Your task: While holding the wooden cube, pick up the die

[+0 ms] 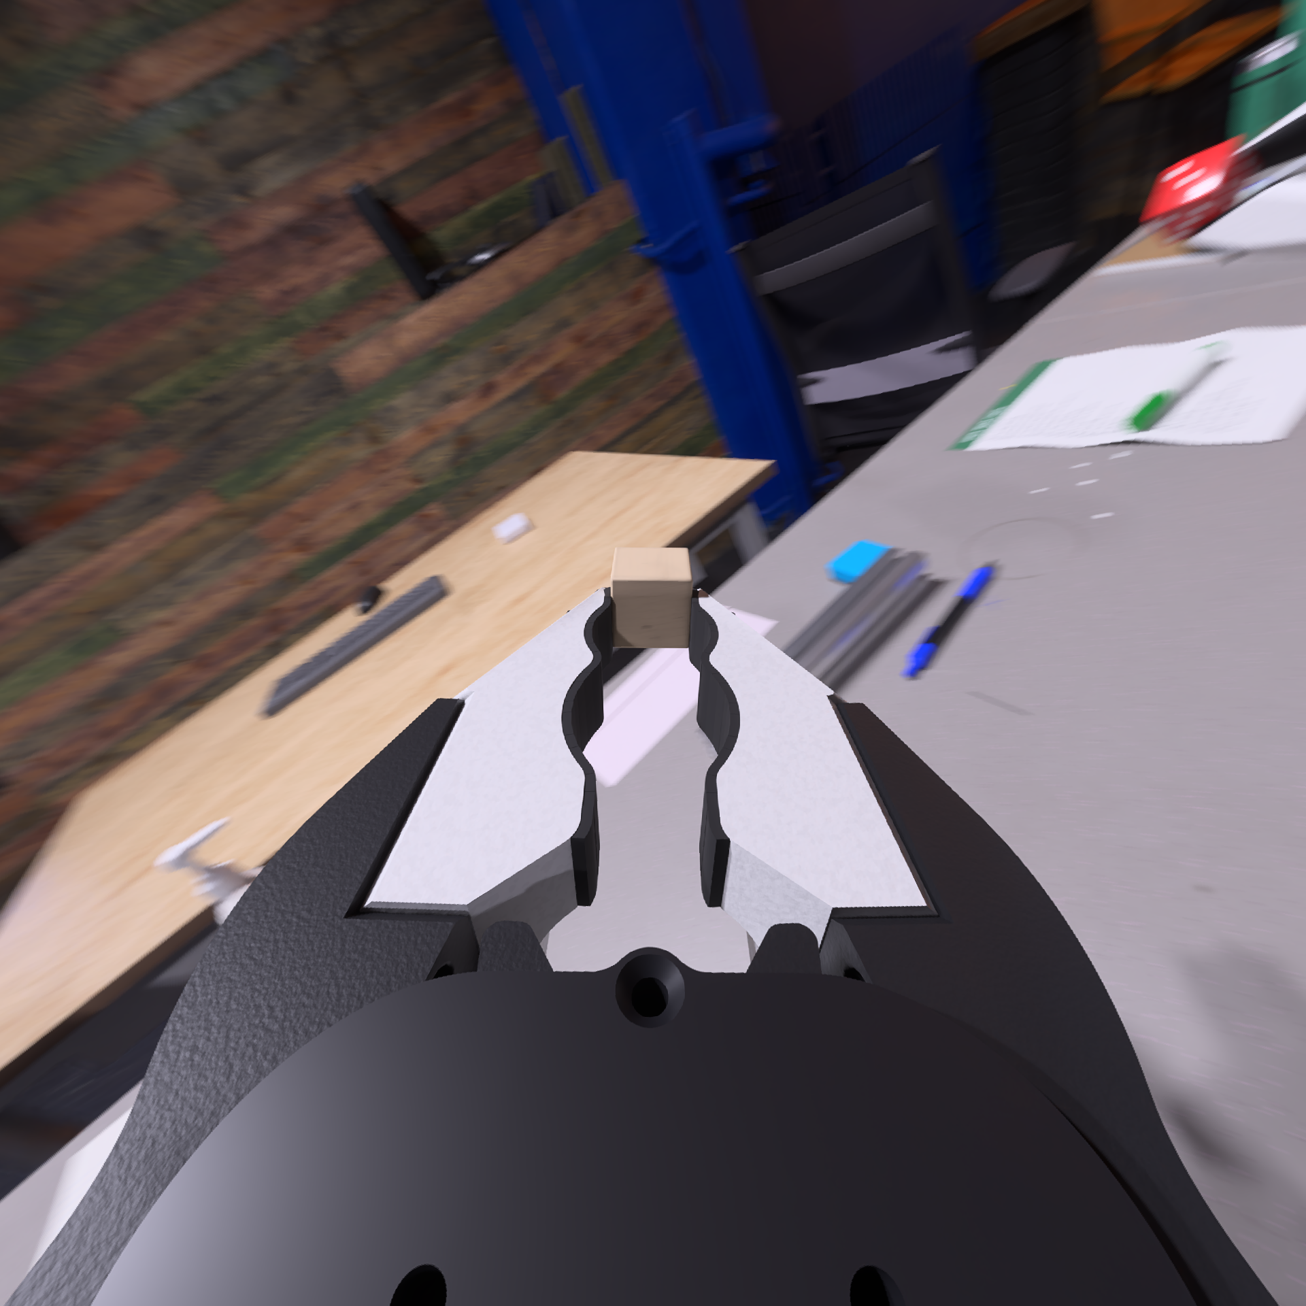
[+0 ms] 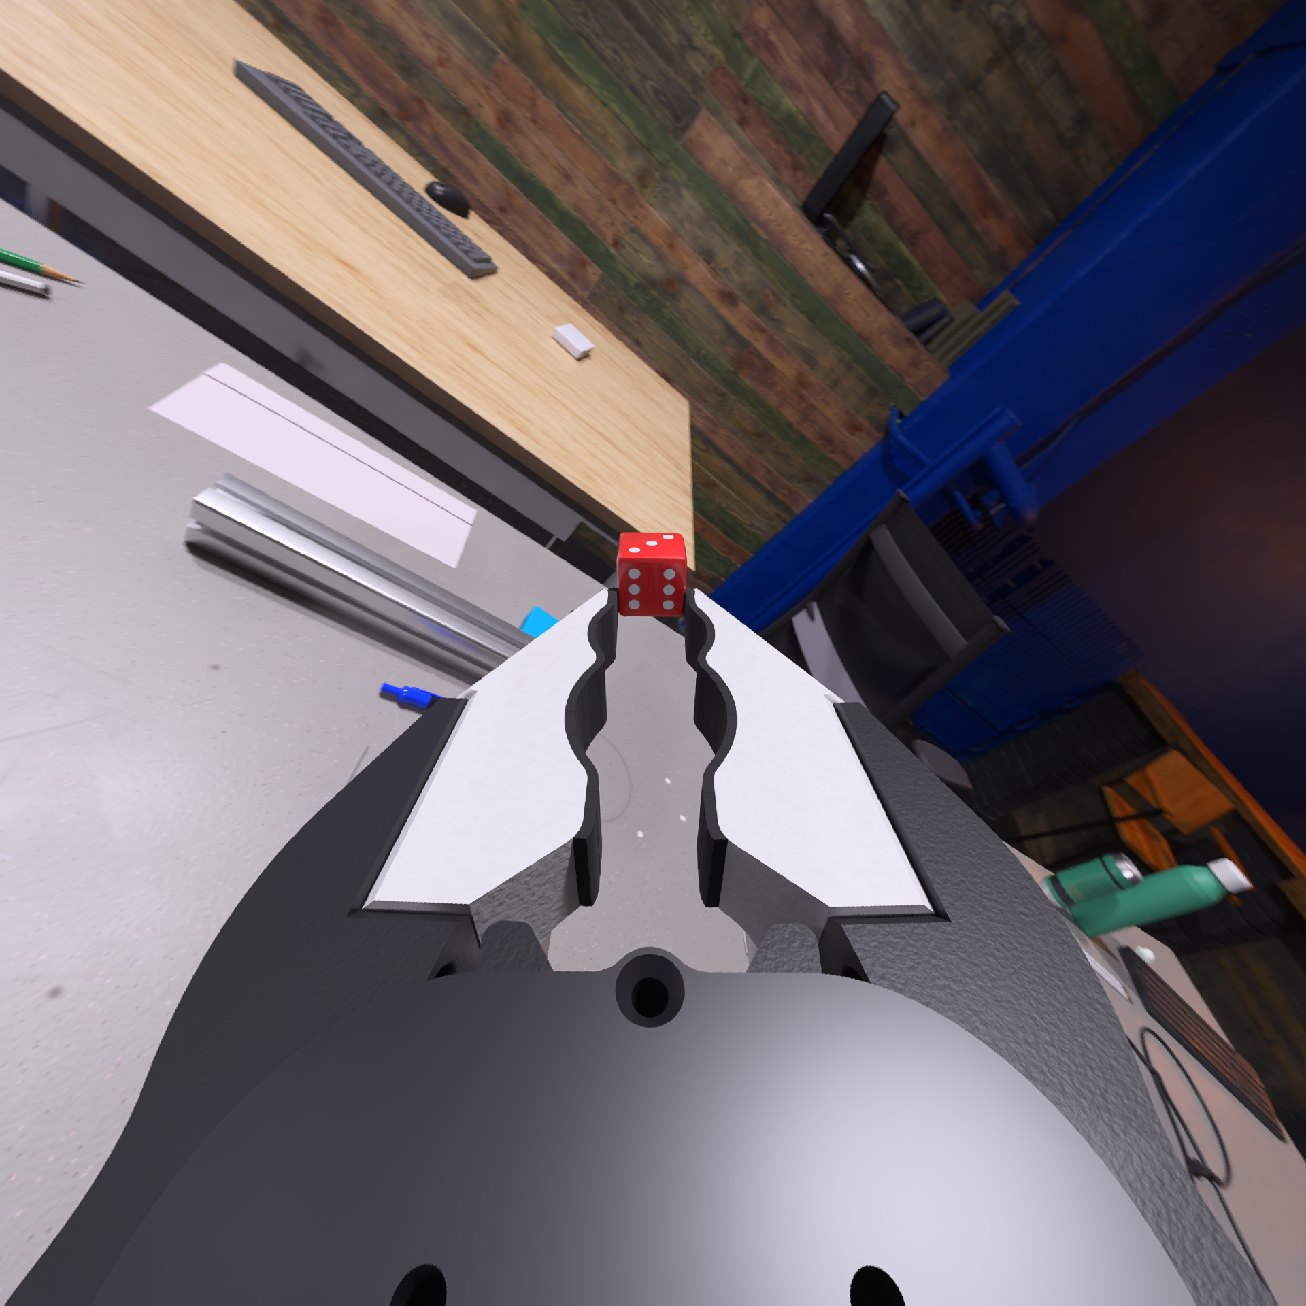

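Observation:
In the left wrist view my left gripper (image 1: 650,615) is shut on a pale wooden cube (image 1: 650,597), pinched between the fingertips and held above the grey table (image 1: 989,777). In the right wrist view my right gripper (image 2: 651,601) is shut on a red die with white pips (image 2: 651,574), held at the fingertips above the same table (image 2: 141,707). The die also shows in the left wrist view (image 1: 1191,185) as a blurred red block at the far upper right, held between the tips of the other gripper.
On the grey table lie a metal rail (image 2: 339,565), a white sheet (image 2: 311,459), a blue pen (image 1: 947,622), a light blue eraser (image 1: 855,562) and a paper with a green pen (image 1: 1145,396). A wooden desk (image 2: 283,212) with a keyboard (image 2: 367,169) stands beyond. A green bottle (image 2: 1145,897) lies at the right.

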{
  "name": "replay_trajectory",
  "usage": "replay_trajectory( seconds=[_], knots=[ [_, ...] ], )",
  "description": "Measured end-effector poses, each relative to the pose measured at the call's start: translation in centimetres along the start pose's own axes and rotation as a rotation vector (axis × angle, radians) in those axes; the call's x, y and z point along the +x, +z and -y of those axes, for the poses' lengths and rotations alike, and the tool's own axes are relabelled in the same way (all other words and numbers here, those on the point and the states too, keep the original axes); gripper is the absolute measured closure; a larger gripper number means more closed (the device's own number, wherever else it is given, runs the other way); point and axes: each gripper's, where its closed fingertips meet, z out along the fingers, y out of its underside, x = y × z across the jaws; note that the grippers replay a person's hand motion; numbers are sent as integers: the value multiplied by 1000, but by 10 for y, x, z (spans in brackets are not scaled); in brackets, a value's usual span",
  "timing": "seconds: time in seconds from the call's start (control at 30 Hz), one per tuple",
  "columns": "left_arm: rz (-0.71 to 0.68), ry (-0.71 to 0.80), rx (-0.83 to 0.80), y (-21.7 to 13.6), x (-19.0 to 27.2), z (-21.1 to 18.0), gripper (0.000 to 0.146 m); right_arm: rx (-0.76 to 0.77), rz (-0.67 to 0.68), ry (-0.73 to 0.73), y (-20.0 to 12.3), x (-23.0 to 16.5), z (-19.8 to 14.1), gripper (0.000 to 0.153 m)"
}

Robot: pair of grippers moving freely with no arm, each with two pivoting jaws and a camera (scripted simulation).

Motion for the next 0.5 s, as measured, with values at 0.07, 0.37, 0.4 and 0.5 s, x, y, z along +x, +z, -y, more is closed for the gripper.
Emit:
replay_trajectory(
  seconds=[0.07,0.37,0.4,0.5],
  knots=[
    [-167,-75,35,2,28,6,126,18,64,17,-1,-7,2,135],
    [-733,-382,117,-1,120,21,126,395,903,390,-65,-54,56,134],
    [-714,-348,114,1,121,18,126,430,940,402,-70,-54,60,134],
    [-606,-200,118,7,120,13,126,509,860,289,-75,-54,65,134]
  ],
)
